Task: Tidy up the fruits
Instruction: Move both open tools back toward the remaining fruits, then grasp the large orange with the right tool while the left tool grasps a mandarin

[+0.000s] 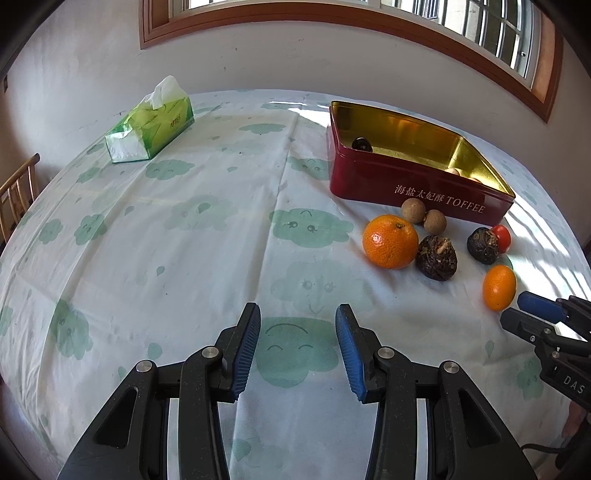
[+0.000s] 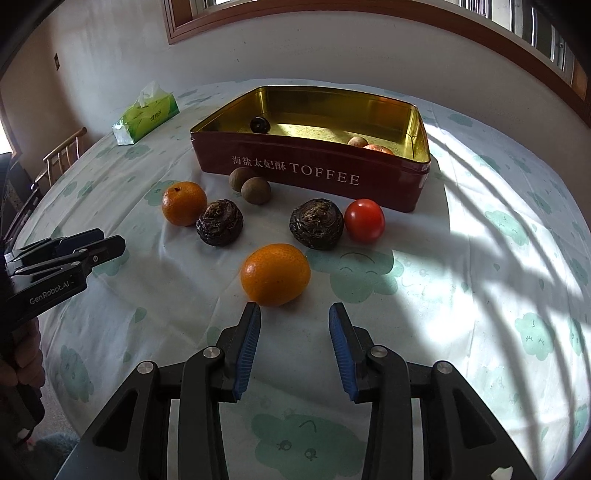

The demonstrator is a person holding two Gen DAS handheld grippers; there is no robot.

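Whitewashed wall, wood-framed window (image 2: 332, 22) above; round surface (image 1: 184, 229) under a pale cloth printed with green clouds. Item: red rectangular toffee tin with gold interior (image 2: 388, 192), open, at the far side of the fruit group; holds one dark round fruit (image 2: 259, 124) at its left end, plus a tan fruit (image 2: 356, 141) and an orange one (image 2: 378, 148) at its right end, both partly hidden by the wall. Items loose on the cloth in front of the tin: larger round orange (image 2: 184, 203); two dark brown wrinkled water chestnuts (image 2: 219, 222) (image 2: 317, 223); two tan longans (image 2: 255, 190), touching, close against the tin wall; small red tomato (image 2: 364, 220), touching the right chestnut; small oval orange kumquat (image 2: 275, 274), nearest the camera. Item: green tissue pack (image 1: 149, 123), far left, well apart. Right claw (image 2: 294, 314): wide, empty, low, just short of the kumquat, slightly right of it. Left claw (image 1: 298, 315): wide, empty, over bare cloth, left of the group. Step judged in hand: sorting part done, right claw approaching the kumquat. Next move calls for a slight leftward shift, straddling the fruit, a gentle close, then a lift over the tin wall.
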